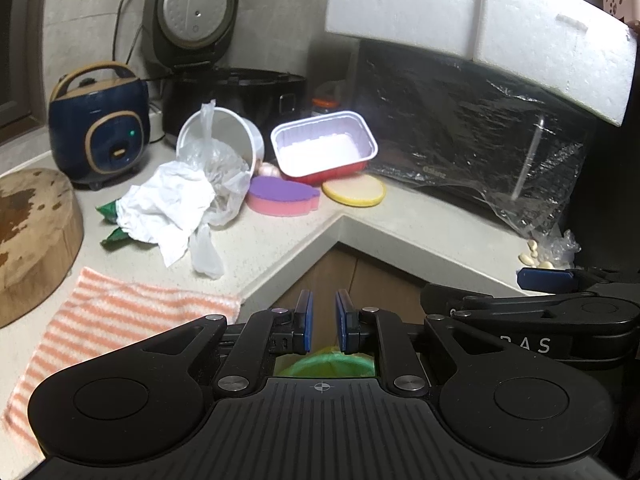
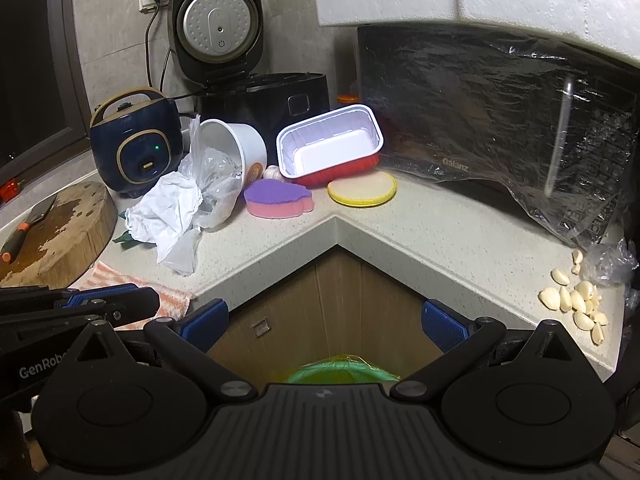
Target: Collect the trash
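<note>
Hovering off the counter's (image 2: 400,224) inner corner, over the cabinet fronts, nothing in either grip. Left gripper (image 1: 323,300): jaws sitting narrowly apart, pads facing, gap bare. Right gripper (image 2: 325,316): jaws standing wide, nothing btwn them.

Lying on counter, well apart from both: crumpled white paper (image 1: 166,210) w/ clear plastic bag (image 1: 218,176) spilling from tipped white tub (image 1: 236,132); green wrapper (image 1: 110,216) poking out beneath paper. Foil tray (image 1: 324,146) leaning beside tub, against purple-pink sponge (image 1: 282,196).

Showing below grippers: green-lined bin (image 2: 344,370), only partly visible.
</note>
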### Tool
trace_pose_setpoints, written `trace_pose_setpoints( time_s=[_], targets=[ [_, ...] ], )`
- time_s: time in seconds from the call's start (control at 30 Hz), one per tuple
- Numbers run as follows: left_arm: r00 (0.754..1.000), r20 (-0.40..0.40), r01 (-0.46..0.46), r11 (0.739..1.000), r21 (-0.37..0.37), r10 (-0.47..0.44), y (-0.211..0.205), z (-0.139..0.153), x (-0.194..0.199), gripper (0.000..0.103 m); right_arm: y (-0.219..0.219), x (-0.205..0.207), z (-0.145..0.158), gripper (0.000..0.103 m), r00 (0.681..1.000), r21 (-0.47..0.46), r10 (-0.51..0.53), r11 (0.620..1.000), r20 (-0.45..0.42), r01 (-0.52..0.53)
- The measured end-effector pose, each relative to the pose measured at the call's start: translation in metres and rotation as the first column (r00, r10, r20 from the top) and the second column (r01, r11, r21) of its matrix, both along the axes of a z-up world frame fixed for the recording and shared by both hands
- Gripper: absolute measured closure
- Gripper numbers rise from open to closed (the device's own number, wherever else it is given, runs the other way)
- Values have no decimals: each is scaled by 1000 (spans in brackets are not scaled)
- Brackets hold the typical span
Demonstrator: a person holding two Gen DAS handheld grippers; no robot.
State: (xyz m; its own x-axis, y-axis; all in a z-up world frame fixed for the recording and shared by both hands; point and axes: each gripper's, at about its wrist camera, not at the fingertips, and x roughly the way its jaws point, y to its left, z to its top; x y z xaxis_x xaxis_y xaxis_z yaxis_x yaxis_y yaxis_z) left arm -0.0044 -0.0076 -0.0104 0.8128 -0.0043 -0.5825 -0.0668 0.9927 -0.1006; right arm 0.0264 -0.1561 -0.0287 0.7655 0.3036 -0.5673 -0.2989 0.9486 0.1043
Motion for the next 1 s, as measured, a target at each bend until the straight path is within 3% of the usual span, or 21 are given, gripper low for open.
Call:
trace_pose_setpoints(
  time_s=[1.0],
  targets=[
    [1000, -17, -13, 1000, -10, 13, -4, 0, -3, 88, -8, 0, -2, 0, 1000, -1, -16, 1000, -10, 16]
  ],
)
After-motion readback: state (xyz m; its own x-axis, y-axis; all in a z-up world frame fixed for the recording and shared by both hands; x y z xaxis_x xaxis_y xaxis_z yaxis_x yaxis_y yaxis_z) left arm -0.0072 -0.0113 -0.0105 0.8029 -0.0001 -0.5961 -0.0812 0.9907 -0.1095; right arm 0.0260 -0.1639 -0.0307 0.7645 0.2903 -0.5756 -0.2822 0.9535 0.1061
